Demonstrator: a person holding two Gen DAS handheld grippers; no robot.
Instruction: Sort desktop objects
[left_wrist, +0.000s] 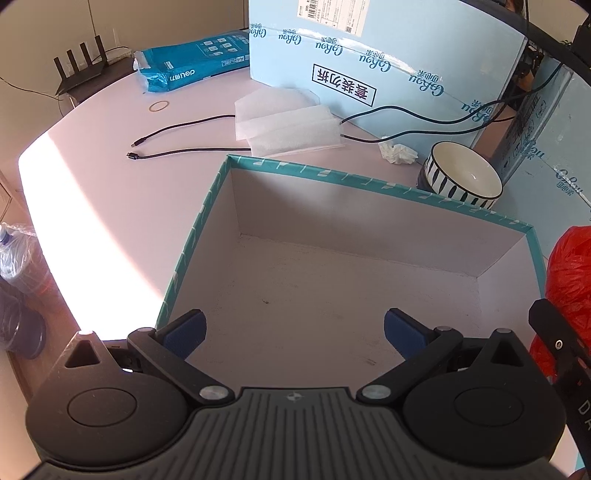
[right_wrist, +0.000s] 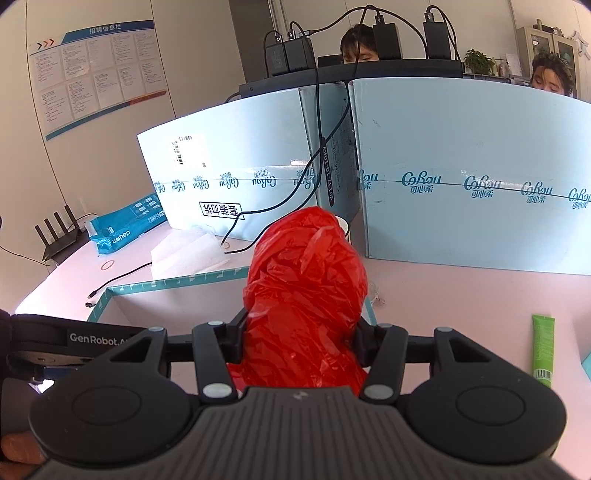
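Right now the teal-rimmed box (left_wrist: 369, 280) serves as the landmark: it sits open-topped on the pale pink table (left_wrist: 110, 206), its white inside bare. The left gripper (left_wrist: 294, 334) hangs over the box's near edge, its blue-padded fingers (left_wrist: 184, 332) spread wide apart with nothing between them. At the box's right wall, seen from the left wrist, a crumpled red plastic bag (right_wrist: 306, 295) shows as a bright edge; from the right wrist it fills the middle of the view, bunched upright above the box's near right corner. The right gripper (right_wrist: 301, 341) is clamped on this bag, its two fingers pressing into the plastic from either side.

Beyond the box's far rim lie folded white foam sheets (left_wrist: 288, 125), with two black cables (left_wrist: 184, 142) running out from under them toward the table's left edge. Just past the far right corner of the box stands a striped bowl (left_wrist: 461, 173), white inside, and beside it a crumpled white tissue (left_wrist: 397, 151). Behind all these rise light blue cartons (left_wrist: 369, 55) printed with repeating lettering. Further left of the box, a teal paper pack (left_wrist: 192, 62) and a black router (left_wrist: 81, 70) lie near the wall. To the right of the box, well apart from it, a green tube (right_wrist: 543, 347) lies flat on the table.
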